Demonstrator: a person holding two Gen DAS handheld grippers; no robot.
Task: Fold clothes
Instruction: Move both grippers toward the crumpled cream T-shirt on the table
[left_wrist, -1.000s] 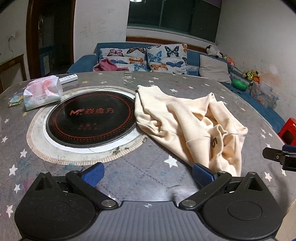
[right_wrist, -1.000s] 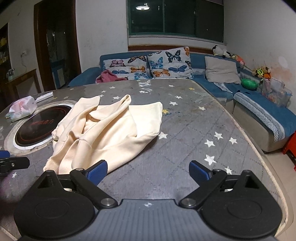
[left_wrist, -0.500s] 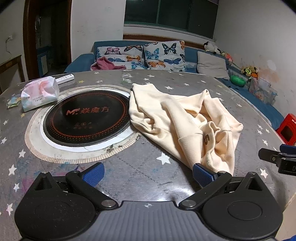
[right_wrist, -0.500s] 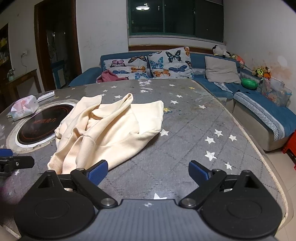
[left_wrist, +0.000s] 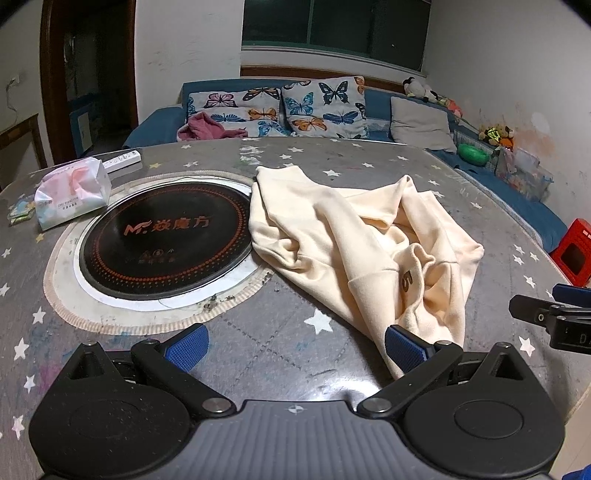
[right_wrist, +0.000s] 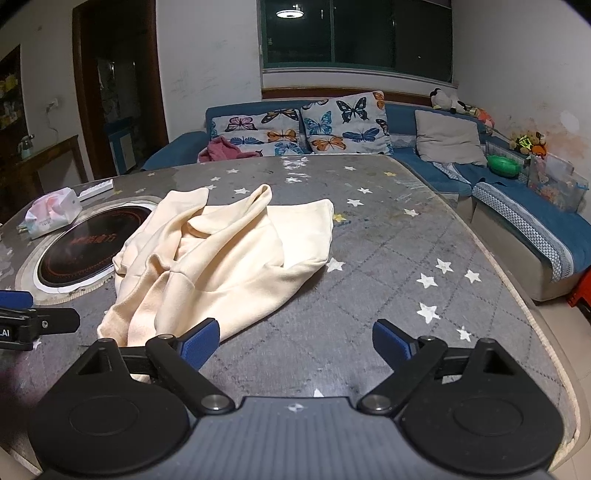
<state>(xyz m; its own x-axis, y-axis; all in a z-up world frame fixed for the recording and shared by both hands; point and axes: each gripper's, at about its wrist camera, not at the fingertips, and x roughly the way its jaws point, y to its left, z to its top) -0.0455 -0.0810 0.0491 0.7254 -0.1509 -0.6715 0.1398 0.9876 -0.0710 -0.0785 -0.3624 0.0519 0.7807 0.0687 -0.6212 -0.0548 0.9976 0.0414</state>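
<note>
A crumpled cream garment (left_wrist: 362, 251) lies on the grey star-patterned table (left_wrist: 280, 332), right of the black induction plate (left_wrist: 166, 236). It also shows in the right wrist view (right_wrist: 221, 266). My left gripper (left_wrist: 293, 345) is open and empty, above the table's near edge, its right pad beside the garment's near hem. My right gripper (right_wrist: 295, 341) is open and empty, its left pad just over the garment's near edge. The right gripper's finger shows at the left view's right edge (left_wrist: 546, 314).
A tissue pack (left_wrist: 72, 192) and a white remote (left_wrist: 122, 160) lie at the table's far left. A blue sofa with butterfly cushions (left_wrist: 295, 107) stands behind the table. A red box (left_wrist: 574, 253) is on the floor at right.
Both grippers have pulled back slightly toward the table's near edge and tilted. The garment has not moved. Both stay open.
</note>
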